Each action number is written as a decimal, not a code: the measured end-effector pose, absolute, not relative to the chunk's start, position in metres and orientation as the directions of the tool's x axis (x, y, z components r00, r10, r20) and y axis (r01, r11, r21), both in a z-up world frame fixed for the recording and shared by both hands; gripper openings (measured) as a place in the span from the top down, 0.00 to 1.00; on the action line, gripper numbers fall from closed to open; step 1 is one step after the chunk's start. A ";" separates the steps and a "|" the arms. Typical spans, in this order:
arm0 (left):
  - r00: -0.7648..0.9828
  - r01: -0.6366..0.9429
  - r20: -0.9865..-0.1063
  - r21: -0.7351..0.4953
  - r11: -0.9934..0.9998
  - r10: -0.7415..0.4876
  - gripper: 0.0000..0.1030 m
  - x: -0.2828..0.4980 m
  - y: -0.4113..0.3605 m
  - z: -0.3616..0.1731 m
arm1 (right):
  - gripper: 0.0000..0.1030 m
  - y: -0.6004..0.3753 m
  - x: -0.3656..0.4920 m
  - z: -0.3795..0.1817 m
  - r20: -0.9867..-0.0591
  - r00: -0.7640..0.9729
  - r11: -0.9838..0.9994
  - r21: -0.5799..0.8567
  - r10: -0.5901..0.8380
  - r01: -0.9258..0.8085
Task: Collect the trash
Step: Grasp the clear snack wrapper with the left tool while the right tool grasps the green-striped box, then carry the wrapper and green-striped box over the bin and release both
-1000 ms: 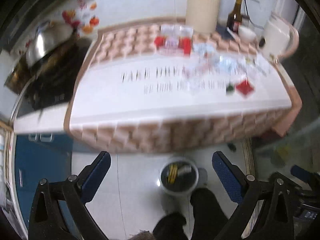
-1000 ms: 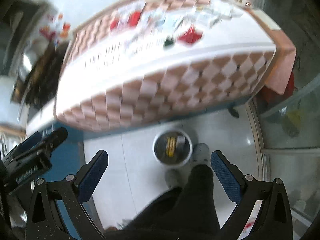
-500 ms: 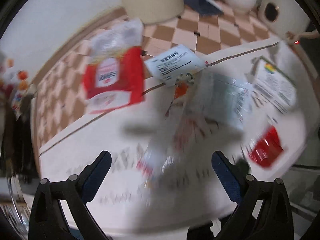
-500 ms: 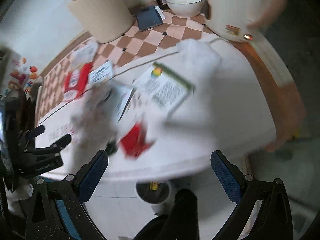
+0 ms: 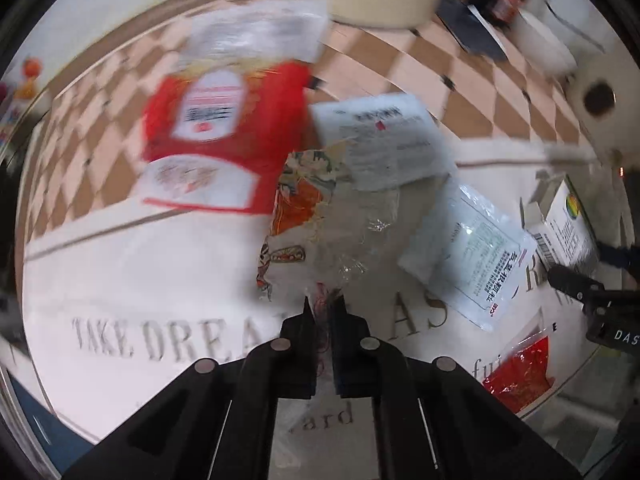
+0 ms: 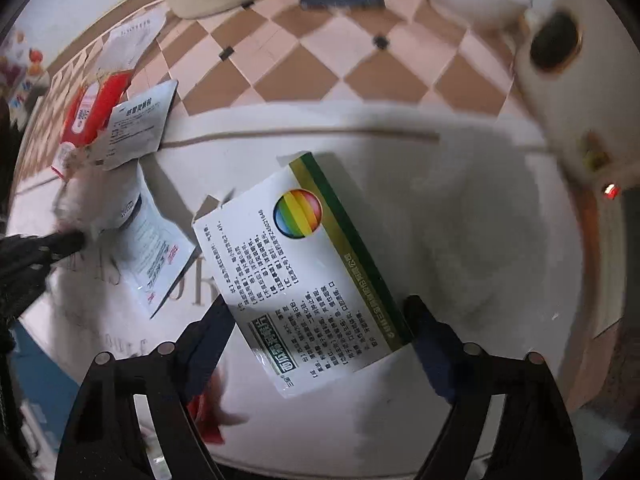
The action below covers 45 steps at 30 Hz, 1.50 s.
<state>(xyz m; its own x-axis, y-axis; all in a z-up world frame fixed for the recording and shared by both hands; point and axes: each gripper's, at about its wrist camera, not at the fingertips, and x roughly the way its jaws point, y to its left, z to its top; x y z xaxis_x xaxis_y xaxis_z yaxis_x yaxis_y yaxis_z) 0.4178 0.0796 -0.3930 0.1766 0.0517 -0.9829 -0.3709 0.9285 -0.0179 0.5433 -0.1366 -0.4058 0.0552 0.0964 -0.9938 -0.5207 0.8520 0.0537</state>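
While my left tool (image 5: 323, 303) is pinched tight on the near edge of the crumpled clear wrapper (image 5: 320, 232), that wrapper trails away from me across the table (image 5: 140, 280). In the right view, my right tool (image 6: 320, 320) is closing, its jaws straddling the flat medicine box (image 6: 308, 264), not yet pressing; its long axis runs diagonally between them.

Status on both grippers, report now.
Left gripper shut on crumpled clear plastic wrapper. Right gripper closing around flat white-and-green medicine box, not yet pinched. Nothing blocking.
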 end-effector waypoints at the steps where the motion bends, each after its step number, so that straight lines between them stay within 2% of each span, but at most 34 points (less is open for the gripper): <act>1: 0.185 -0.386 -0.981 -0.017 0.922 0.060 0.98 0.411 0.081 -0.388 | 0.18 -0.135 0.542 -0.404 -0.991 0.064 0.851 0.063 0.113 -0.522; 9: 0.325 -0.492 -0.940 -0.080 0.867 0.098 0.97 0.333 0.092 -0.325 | 0.21 -0.137 0.519 -0.349 -0.958 0.176 0.883 0.125 0.226 -0.453; 16: 0.399 -0.504 -0.895 -0.032 0.863 0.199 0.97 0.274 0.071 -0.288 | 0.22 -0.141 0.437 -0.273 -0.909 0.319 0.910 0.130 0.268 -0.393; 22: 0.417 -0.466 -0.888 -0.024 0.885 0.195 0.97 0.211 0.048 -0.289 | 0.23 -0.163 0.318 -0.248 -0.879 0.381 0.928 0.153 0.285 -0.340; 25: 0.383 -0.456 -0.914 -0.064 0.888 0.131 0.97 0.185 0.037 -0.310 | 0.23 -0.176 0.271 -0.257 -0.886 0.367 0.934 0.169 0.284 -0.315; 29: 0.283 -0.468 -0.959 -0.161 0.869 -0.025 0.97 0.153 0.026 -0.364 | 0.23 -0.190 0.218 -0.292 -0.920 0.286 0.936 0.176 0.267 -0.305; 33: 0.144 -0.549 -0.966 -0.257 0.796 -0.213 0.97 0.128 0.028 -0.459 | 0.23 -0.196 0.189 -0.358 -0.958 0.182 0.935 0.153 0.219 -0.319; 37: 0.040 -0.610 -0.948 -0.274 0.743 -0.317 0.97 0.119 0.033 -0.566 | 0.24 -0.200 0.167 -0.469 -0.983 0.032 0.937 0.160 0.178 -0.310; 45: -0.103 -0.672 -0.890 -0.267 0.690 -0.445 0.97 0.123 0.036 -0.794 | 0.24 -0.201 0.137 -0.702 -0.977 -0.173 0.949 0.170 0.127 -0.266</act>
<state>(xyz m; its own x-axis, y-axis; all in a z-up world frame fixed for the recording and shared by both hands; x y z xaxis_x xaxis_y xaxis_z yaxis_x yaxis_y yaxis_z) 0.1225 0.0365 -0.7943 -0.1032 -0.4450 -0.8896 -0.6722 0.6904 -0.2674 0.1372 -0.2009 -0.7016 -0.1730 0.1268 -0.9767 -0.2662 0.9488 0.1703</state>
